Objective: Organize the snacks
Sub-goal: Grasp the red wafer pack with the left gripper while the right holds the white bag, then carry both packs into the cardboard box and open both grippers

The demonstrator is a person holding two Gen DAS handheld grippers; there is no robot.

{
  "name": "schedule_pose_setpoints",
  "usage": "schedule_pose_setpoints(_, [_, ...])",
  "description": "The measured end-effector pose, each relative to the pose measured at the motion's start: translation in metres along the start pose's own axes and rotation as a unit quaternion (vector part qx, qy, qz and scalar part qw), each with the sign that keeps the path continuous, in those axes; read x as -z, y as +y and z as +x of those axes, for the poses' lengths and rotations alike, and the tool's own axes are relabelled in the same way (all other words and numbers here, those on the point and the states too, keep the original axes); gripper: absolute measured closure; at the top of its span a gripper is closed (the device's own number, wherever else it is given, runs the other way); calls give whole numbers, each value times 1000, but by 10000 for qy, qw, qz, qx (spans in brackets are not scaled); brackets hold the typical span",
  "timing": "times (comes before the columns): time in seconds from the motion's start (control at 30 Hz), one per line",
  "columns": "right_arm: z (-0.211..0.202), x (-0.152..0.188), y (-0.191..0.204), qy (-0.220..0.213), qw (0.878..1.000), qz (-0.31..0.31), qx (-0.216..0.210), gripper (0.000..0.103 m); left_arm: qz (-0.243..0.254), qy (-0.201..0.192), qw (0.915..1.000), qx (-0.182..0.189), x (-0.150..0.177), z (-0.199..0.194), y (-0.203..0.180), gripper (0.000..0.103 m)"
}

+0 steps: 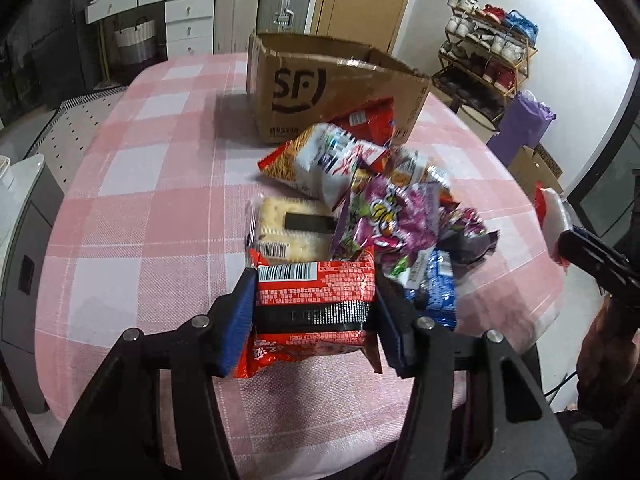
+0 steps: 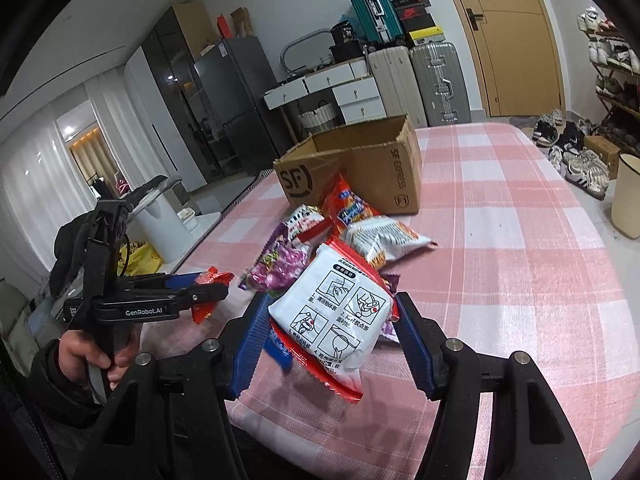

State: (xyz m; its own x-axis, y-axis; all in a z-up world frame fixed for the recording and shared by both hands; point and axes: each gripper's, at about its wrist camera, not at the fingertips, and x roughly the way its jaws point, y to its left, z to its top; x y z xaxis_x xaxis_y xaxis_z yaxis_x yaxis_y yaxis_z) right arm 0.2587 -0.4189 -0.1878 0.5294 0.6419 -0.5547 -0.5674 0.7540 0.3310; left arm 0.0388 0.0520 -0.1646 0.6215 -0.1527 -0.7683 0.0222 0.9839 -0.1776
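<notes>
Left wrist view: the left claw (image 1: 316,304) has its blue pads pressed on both sides of a red snack packet (image 1: 314,294) with a barcode on top, held at the near edge of the desk (image 1: 160,200). Just beyond it lies a clear pack of pale crackers (image 1: 286,224), and beside that a purple bag (image 1: 384,216) and a blue packet (image 1: 434,288) in a loose heap. Farther back sits a red-and-white chip bag (image 1: 320,156), with another red bag (image 1: 368,118) leaning on an open cardboard box (image 1: 320,88) marked SF.

From the right wrist view, the right claw (image 2: 332,332) grips a white packet with red edges (image 2: 336,316), printed with four instruction drawings, lifted a little above the pink checked cloth. The same heap lies past it, then the box. Off to the side, a hand (image 2: 86,354) holds the left claw's handle, red wrapper poking from its tip.
</notes>
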Motion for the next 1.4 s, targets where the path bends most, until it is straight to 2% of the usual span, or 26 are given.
schedule_pose_setpoints(0.33, [-9,-25,6,-234,9996,-148,-31,40,106,-311,9994,86,-13,-29,-7,51])
schedule_pose_setpoints(0.57, [-4,-53,11,-282,9989,-335,-174,40,171,-597,9980,69,-40,-39,-7,50])
schedule_pose_setpoints(0.93, [7,-110,-1,-488,9971,-453,-361,40,338,-919,9951,153,-116,-34,-14,50])
schedule_pose_setpoints(1.4, [56,-194,-2,-491,9948,-660,-592,40,215,-919,9951,310,-223,-3,-12,50])
